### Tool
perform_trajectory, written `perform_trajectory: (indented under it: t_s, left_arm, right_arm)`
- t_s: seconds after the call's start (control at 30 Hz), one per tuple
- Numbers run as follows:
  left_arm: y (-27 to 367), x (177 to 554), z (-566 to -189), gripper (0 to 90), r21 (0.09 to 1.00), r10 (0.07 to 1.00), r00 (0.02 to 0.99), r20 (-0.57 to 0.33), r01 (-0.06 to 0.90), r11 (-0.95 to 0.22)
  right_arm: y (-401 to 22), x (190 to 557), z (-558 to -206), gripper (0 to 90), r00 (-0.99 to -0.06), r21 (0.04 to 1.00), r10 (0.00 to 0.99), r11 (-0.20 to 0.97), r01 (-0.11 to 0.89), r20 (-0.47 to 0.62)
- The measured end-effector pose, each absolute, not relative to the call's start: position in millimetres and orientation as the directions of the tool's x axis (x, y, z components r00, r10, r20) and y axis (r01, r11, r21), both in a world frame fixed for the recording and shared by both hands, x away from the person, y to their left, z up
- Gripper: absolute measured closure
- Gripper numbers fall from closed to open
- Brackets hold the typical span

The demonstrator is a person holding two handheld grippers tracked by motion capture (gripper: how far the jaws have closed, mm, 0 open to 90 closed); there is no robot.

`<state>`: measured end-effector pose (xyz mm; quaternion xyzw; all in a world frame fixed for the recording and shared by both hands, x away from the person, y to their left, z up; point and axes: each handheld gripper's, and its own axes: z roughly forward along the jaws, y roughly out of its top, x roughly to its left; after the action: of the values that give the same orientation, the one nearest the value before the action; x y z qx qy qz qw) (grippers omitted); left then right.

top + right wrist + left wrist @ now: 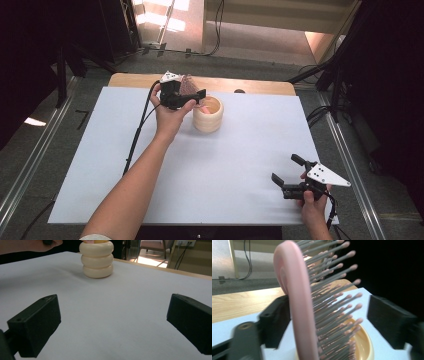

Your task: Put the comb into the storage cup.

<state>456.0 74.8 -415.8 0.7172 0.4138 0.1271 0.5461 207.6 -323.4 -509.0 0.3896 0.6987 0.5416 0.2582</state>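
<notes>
**Hairbrush goes into the holder as the left tongs let go**

A pink hairbrush point(297, 305) stands handle-down in a cream ringed holder point(208, 115) near the far edge of the white bench point(150, 195), its bristled head upright above the rim. The left tongs point(192, 97) sit around that head with the jaws spread: one jaw lies close against the brush's back, the other stands clear of the bristle tips, so the brush looks released rather than gripped. The placing step appears all but done (the holder seems to carry the brush alone). The next move likely calls for the left hand point(167, 117) to draw straight back or up without snagging the bristles or nudging the holder, which could tip easily. The right tongs point(289, 175) rest wide open and empty near the bench's near right corner, well apart from the holder. Open white surface lies between the two hands; the wooden strip point(260, 86) and the far edge run just behind the holder.
</notes>
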Motion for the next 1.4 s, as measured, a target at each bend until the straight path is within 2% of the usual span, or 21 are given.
perform_trajectory:
  t_s: [0.13,0.2,0.4,0.5,1.4]
  left_arm:
    - [75,450,-415,1.6,0.909,0.754,0.616,-0.228,0.411,-0.062]
    - [77,448,-414,0.0,0.916,0.748,0.626,-0.221,0.397,-0.062]
    - [78,441,-414,0.0,0.923,0.759,0.627,-0.173,0.371,-0.096]
    - [81,438,-414,0.0,0.925,0.746,0.639,-0.189,0.372,-0.084]
    - [115,403,-414,0.0,0.941,0.696,0.704,-0.139,0.312,-0.128]
  right_arm:
    - [-323,208,-509,0.0,-0.561,0.957,0.825,0.109,0.267,0.062]
    - [-323,208,-509,0.0,-0.563,0.958,0.825,0.111,0.265,0.060]
    - [-323,208,-509,0.0,-0.561,0.958,0.825,0.109,0.266,0.062]
    - [-323,208,-509,0.0,-0.562,0.958,0.825,0.110,0.264,0.060]
    - [-321,208,-509,0.0,-0.562,0.957,0.826,0.117,0.267,0.055]
